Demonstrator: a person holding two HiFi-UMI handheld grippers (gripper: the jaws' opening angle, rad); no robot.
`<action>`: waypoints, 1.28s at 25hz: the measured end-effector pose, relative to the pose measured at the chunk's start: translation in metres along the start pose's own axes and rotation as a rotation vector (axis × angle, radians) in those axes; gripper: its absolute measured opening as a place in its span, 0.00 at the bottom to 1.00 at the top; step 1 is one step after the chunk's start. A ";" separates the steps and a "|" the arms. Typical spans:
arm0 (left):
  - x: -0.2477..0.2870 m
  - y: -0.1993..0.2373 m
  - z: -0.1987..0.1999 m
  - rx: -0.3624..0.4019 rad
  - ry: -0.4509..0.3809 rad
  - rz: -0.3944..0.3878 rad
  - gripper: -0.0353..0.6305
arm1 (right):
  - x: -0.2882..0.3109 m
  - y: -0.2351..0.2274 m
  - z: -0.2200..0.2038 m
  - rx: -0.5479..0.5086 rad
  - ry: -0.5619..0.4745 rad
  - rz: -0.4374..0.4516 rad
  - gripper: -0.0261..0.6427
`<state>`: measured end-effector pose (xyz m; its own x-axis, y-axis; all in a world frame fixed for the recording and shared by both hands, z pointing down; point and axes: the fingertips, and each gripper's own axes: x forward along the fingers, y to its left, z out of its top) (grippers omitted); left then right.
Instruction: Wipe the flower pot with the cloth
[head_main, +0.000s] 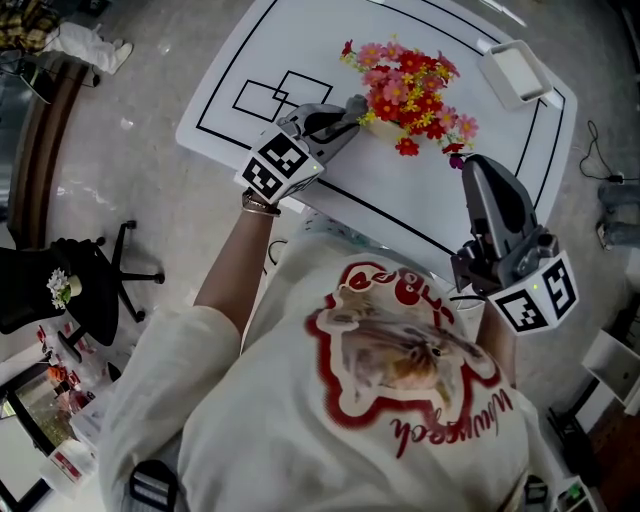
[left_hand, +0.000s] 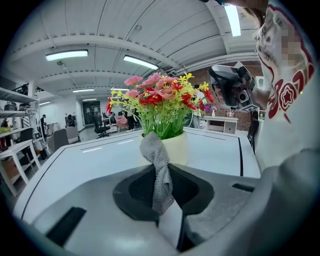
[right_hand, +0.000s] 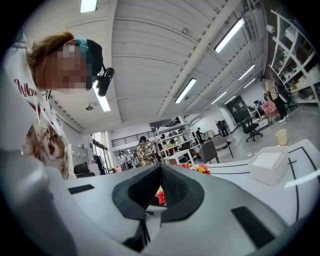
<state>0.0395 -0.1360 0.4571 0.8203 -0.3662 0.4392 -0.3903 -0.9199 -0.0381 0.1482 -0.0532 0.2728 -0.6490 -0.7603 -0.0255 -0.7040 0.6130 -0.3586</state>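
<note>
Two grippers over the white surface (head_main: 300, 40): the left gripper (head_main: 353, 104) pinches a grey cloth (left_hand: 159, 170) just beside the flower pot (left_hand: 180, 148); the right gripper (head_main: 476, 163), jaws pressed together, holds nothing.

One pot (left_hand: 179, 148), one cloth (left_hand: 156, 167) (grey), one tray (head_main: 517, 73).

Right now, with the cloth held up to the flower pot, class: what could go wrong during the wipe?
1. The flower pot stands free and the right gripper is held away from it, so a push may tip or slide it.
2. Only a narrow bunch of cloth sticks out of the left gripper, so its jaws may scrape the pot.
</note>
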 end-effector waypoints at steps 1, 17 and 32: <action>0.000 -0.001 0.000 0.004 0.002 -0.001 0.13 | 0.000 0.000 -0.001 0.001 0.002 0.000 0.04; 0.005 -0.015 -0.001 0.057 0.035 -0.047 0.13 | 0.005 0.005 -0.011 0.021 0.023 0.004 0.04; 0.012 -0.028 -0.003 0.101 0.071 -0.089 0.13 | 0.010 0.008 -0.018 0.032 0.038 0.026 0.04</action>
<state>0.0589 -0.1137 0.4660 0.8166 -0.2751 0.5074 -0.2706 -0.9590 -0.0844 0.1309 -0.0520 0.2863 -0.6777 -0.7353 0.0006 -0.6779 0.6245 -0.3879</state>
